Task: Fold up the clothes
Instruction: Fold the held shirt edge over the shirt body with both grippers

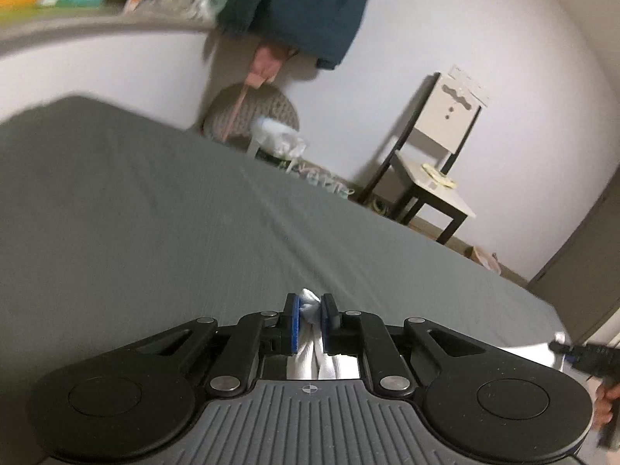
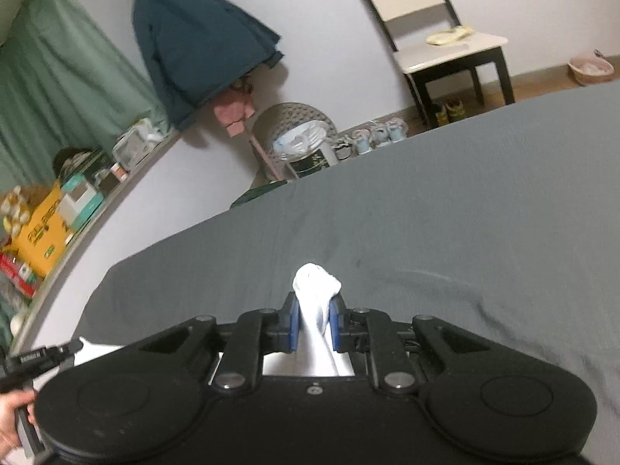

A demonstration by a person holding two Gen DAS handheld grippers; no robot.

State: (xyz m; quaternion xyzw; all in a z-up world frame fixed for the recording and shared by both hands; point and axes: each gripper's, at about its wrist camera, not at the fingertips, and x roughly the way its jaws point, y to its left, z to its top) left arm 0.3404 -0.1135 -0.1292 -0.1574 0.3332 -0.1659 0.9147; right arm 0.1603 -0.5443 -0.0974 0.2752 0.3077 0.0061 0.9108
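Your left gripper (image 1: 310, 310) has its fingers closed almost together on a bunch of white garment (image 1: 310, 302); a small tuft pokes out past the blue pads, and more of the cloth runs back under the gripper body. Your right gripper (image 2: 314, 310) has its fingers pinched on another bunch of the same white cloth, with a rounded wad standing up above the fingertips and a strip trailing down between them. Both grippers sit low over the bed (image 1: 155, 213), whose grey sheet stretches ahead of you with a few soft creases.

In the left wrist view, the other gripper's handle and part of your hand (image 1: 604, 407) show at the lower right edge; in the right wrist view the same pairing appears at the lower left, with white cloth just beside it.

Beyond the bed, a dark teal coat (image 2: 193, 46) hangs on the wall, a chair (image 2: 445, 38) with a pale seat stands near it, and a round basket (image 2: 294, 131) sits on the floor between them.
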